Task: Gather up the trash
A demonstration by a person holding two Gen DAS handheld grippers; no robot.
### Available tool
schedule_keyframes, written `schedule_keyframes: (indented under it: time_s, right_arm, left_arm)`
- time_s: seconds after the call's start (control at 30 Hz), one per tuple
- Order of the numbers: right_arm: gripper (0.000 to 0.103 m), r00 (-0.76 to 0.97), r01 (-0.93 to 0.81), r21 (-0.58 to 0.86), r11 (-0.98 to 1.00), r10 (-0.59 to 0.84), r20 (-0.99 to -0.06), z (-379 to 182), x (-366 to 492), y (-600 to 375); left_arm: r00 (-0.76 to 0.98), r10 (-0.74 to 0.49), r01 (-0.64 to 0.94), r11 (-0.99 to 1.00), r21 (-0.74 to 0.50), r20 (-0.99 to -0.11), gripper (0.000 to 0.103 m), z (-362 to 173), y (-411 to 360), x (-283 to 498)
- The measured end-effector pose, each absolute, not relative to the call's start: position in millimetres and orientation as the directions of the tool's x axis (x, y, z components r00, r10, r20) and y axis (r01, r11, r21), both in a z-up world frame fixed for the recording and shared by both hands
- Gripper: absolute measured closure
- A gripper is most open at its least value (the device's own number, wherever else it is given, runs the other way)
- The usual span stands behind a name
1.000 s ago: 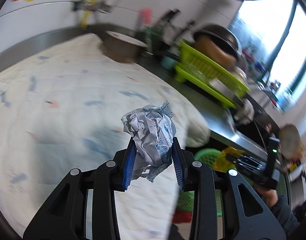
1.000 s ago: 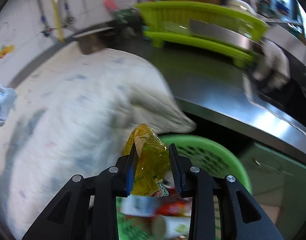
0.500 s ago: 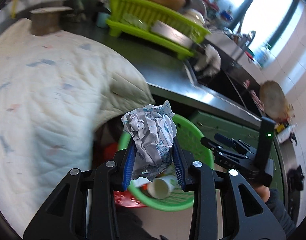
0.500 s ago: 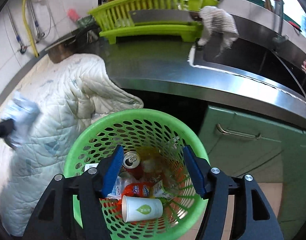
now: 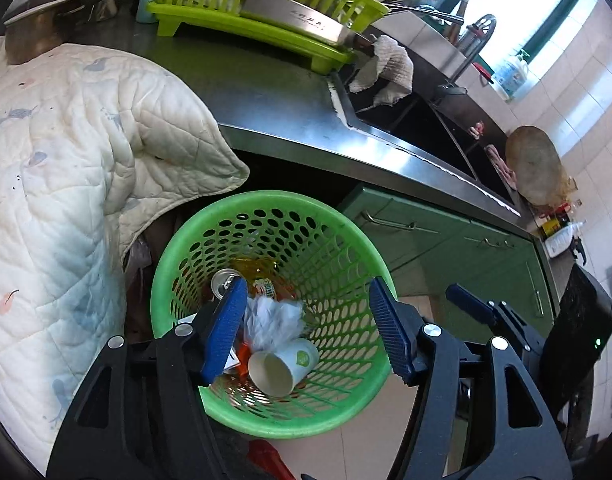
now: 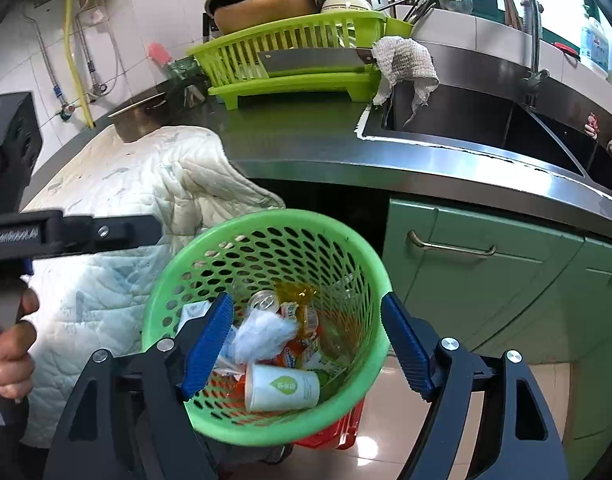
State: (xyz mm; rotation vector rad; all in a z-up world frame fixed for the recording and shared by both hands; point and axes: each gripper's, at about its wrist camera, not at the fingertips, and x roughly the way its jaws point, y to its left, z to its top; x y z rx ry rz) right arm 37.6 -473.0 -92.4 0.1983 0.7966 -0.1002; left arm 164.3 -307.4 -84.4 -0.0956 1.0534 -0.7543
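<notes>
A green perforated basket (image 5: 345, 240) (image 6: 345, 248) stands on the floor below the counter. In it lie a crumpled white paper ball (image 5: 274, 322) (image 6: 264, 332), a paper cup (image 5: 282, 366) (image 6: 282, 386), a drink can (image 5: 224, 280) (image 6: 264, 300) and a yellow wrapper (image 5: 258, 268) (image 6: 296, 294). My left gripper (image 5: 306, 332) is open and empty right above the basket. My right gripper (image 6: 306, 344) is open and empty above the same basket. The left gripper's body (image 6: 74, 232) shows at the left of the right wrist view.
A quilted white cloth (image 5: 66, 160) (image 6: 118, 200) hangs over the counter's left part, next to the basket. A lime dish rack (image 5: 266, 12) (image 6: 298, 56), a steel sink (image 6: 485, 120) and green cabinet doors (image 6: 485, 280) lie beyond. A red object (image 6: 333, 436) sits under the basket.
My left gripper has opened and the crumpled paper has dropped into the basket. My right gripper let go of the yellow wrapper earlier and stays open above the basket.
</notes>
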Motion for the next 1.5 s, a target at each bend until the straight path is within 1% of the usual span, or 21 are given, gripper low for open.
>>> schedule_keyframes:
  time_s: [0.2, 0.27, 0.33, 0.43, 0.63, 0.8, 1.03, 1.17, 1.37, 1.5]
  right_arm:
    - [0.026, 0.72, 0.149, 0.165, 0.975, 0.008, -0.694, -84.8, 24.5, -463.8]
    - [0.025, 0.728, 0.14, 0.156, 0.978, 0.005, -0.686, -80.7, 22.0, -457.1]
    - [0.022, 0.735, 0.128, 0.139, 0.982, 0.0, -0.678, -76.4, 20.2, -449.0]
    - [0.02, 0.745, 0.097, 0.125, 0.987, 0.011, -0.667, -69.7, 20.5, -435.5]
    - [0.016, 0.76, 0.025, 0.093, 0.995, 0.042, -0.648, -57.4, 23.7, -400.4]
    - [0.014, 0.775, -0.042, 0.085, 0.996, 0.086, -0.626, -44.8, 30.7, -367.0]
    - [0.013, 0.786, -0.137, 0.089, 0.987, 0.163, -0.597, -28.5, 43.1, -319.8]
    - [0.013, 0.782, -0.186, 0.095, 0.978, 0.206, -0.588, -22.1, 52.9, -295.8]
    - [0.012, 0.767, -0.256, 0.107, 0.961, 0.27, -0.582, -15.7, 65.1, -258.4]
    - [0.012, 0.763, -0.295, 0.103, 0.95, 0.299, -0.574, -8.6, 71.3, -236.4]
  left_arm:
    - [0.314, -0.595, 0.504, 0.765, -0.401, -0.74, 0.028, -72.0, -292.4, 156.4]
    - [0.335, -0.593, 0.503, 0.77, -0.394, -0.732, 0.027, -66.0, -285.0, 153.9]
    - [0.366, -0.584, 0.496, 0.781, -0.379, -0.724, 0.023, -57.9, -273.2, 150.2]
    - [0.425, -0.564, 0.485, 0.802, -0.348, -0.708, 0.021, -45.0, -254.8, 143.8]
    - [0.555, -0.487, 0.427, 0.863, -0.271, -0.675, 0.011, -20.1, -206.9, 129.7]
    - [0.661, -0.402, 0.355, 0.912, -0.207, -0.633, 0.006, -3.7, -159.9, 116.2]
    - [0.738, -0.279, 0.256, 0.958, -0.127, -0.615, 0.005, 7.0, -102.6, 99.5]
    - [0.79, -0.166, 0.168, 0.984, -0.053, -0.59, 0.005, 12.4, -67.6, 87.1]
    - [0.812, -0.063, 0.055, 0.998, -0.031, -0.581, 0.005, 12.7, -18.4, 71.4]
    - [0.824, -0.015, -0.006, 0.999, -0.036, -0.567, 0.005, 15.2, 10.0, 60.7]
